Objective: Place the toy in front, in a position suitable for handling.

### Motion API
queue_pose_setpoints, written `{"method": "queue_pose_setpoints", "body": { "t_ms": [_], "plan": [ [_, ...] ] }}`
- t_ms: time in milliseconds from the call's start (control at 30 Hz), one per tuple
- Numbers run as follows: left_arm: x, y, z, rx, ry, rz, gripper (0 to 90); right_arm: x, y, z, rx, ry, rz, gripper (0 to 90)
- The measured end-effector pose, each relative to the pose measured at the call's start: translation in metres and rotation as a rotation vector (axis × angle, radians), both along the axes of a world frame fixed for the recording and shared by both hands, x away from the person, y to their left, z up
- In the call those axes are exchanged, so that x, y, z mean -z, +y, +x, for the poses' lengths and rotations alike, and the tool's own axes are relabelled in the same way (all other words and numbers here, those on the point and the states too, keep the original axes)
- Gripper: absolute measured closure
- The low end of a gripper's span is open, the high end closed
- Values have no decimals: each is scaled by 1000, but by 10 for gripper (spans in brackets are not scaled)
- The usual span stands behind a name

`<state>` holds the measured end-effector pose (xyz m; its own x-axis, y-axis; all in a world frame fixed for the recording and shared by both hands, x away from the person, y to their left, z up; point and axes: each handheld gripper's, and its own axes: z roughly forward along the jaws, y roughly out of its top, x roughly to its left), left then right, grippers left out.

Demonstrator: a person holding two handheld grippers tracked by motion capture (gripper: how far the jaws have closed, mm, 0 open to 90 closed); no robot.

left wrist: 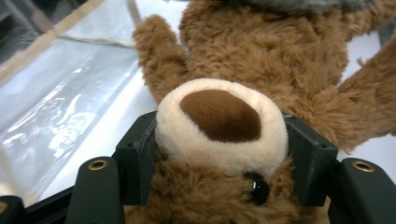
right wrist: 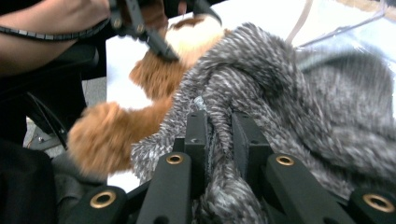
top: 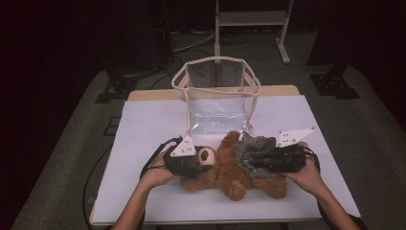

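Left gripper view: left tongs [left wrist: 219, 154] clamp the bear's [left wrist: 261, 60] muzzle; right tongs [right wrist: 219, 140] pinch the sweater [right wrist: 299, 93] — pull gently, keeping the bear pinned.

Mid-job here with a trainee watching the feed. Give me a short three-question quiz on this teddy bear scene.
1. True or false: the left hand-held gripper has its jaws either side of the teddy bear muzzle.
2. What does the right hand-held gripper pinch: A the clear bag, B the grey knit garment, C the bear's leg?
3. Where does the clear bag stand relative to the bear?

Key: 1 true; 2 B; 3 behind it, farther up the table.
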<state>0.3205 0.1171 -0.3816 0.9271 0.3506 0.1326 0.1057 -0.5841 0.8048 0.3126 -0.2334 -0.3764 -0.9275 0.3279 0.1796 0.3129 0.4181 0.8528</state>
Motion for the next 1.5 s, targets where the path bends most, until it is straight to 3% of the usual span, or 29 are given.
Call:
{"method": "queue_pose_setpoints", "body": {
  "t_ms": [133, 333, 433, 533, 667, 733, 833, 967, 1067, 1233, 1367, 1500],
  "plan": [
    [-2, 5, -2, -29, 5, 5, 356, 7, -13, -16, 17, 10, -20, 767],
    [-2, 3, -8, -6, -1, 18, 340, 22, -40, -32, 83, 58, -24, 766],
    [0, 0, -10, 3, -6, 27, 331, 19, -45, -36, 92, 62, -4, 766],
    [-1, 0, -11, 15, -12, 33, 330, 6, -35, -35, 69, 22, -1, 766],
    [0, 0, -12, 25, -14, 36, 328, -11, -8, -25, 11, -29, -12, 766],
    [2, 1, -12, 18, -5, 29, 322, -11, 7, -20, -19, -37, -22, 765],
    [5, 5, -10, 16, 5, -3, 318, -2, 13, -20, -33, -24, -36, 763],
    [6, 6, -9, 20, 11, -14, 313, 14, -4, -28, 0, 21, -35, 763],
    [5, 4, -10, 26, 7, -6, 308, 20, -29, -35, 67, 39, -40, 763],
    [5, 1, -11, 28, -1, 4, 302, 18, -47, -36, 120, 45, -17, 763],
    [6, 1, -11, 45, -3, 8, 301, 1, -30, -29, 80, 6, -7, 763],
    [7, 2, -12, 46, -2, 1, 297, -12, 5, -19, 0, -34, -20, 752]
  ]
}}
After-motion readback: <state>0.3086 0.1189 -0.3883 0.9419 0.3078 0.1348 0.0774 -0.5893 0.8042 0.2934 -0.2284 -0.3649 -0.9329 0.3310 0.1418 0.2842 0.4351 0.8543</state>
